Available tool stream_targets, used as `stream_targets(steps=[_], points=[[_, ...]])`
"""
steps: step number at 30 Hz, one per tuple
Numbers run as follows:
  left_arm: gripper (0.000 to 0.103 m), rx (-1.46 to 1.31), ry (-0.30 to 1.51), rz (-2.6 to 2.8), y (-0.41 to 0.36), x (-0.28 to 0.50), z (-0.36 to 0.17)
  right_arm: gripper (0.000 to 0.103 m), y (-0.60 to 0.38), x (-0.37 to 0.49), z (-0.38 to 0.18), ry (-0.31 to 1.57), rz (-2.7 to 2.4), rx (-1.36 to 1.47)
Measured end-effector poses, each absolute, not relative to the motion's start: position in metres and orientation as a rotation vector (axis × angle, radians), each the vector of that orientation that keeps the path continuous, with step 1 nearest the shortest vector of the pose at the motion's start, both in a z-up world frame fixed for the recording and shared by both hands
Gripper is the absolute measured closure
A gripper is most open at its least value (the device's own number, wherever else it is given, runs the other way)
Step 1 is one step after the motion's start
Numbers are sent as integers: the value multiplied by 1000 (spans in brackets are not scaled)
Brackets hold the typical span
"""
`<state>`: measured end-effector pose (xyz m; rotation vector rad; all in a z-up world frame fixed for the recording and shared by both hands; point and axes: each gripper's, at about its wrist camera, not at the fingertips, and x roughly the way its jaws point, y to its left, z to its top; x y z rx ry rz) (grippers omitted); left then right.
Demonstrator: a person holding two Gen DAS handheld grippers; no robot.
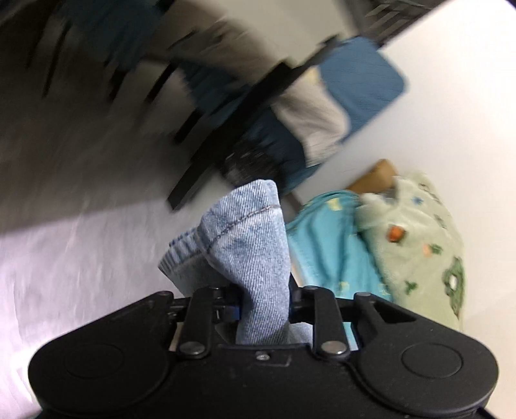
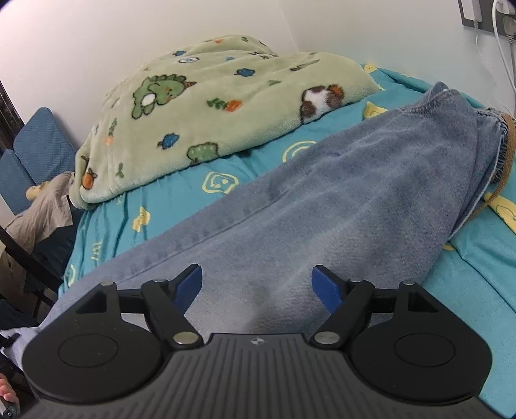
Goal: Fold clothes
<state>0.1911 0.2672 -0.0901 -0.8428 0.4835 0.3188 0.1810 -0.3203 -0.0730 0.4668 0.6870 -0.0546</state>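
A pair of light blue jeans (image 2: 322, 199) lies stretched across the turquoise bed sheet (image 2: 167, 206), with the waistband and a brown cord at the far right. My right gripper (image 2: 257, 287) hovers just over the middle of the denim, jaws wide open, blue pads clear of the cloth. In the left wrist view my left gripper (image 1: 264, 309) is shut on a bunched hem end of the jeans (image 1: 245, 245), which stands up between the fingers, lifted off the bed. That view is tilted and blurred.
A pale green fleece blanket (image 2: 206, 116) with cartoon prints is heaped on the far side of the bed against the white wall. A blue cushion (image 2: 35, 154) and a beige garment (image 2: 45, 206) sit past the bed's left end by a dark frame. Wall sockets with cables (image 2: 493, 29) are at top right.
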Motion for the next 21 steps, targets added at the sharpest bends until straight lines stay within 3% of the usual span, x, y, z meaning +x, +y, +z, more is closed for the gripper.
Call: stream_targets(steps=[11,21], points=[[83,-522,395,160,139,191,1,26,-325,183,-52,678,82,541],[83,-332,405,2,3,195,23,25,-365,173,-34,618,74,599]])
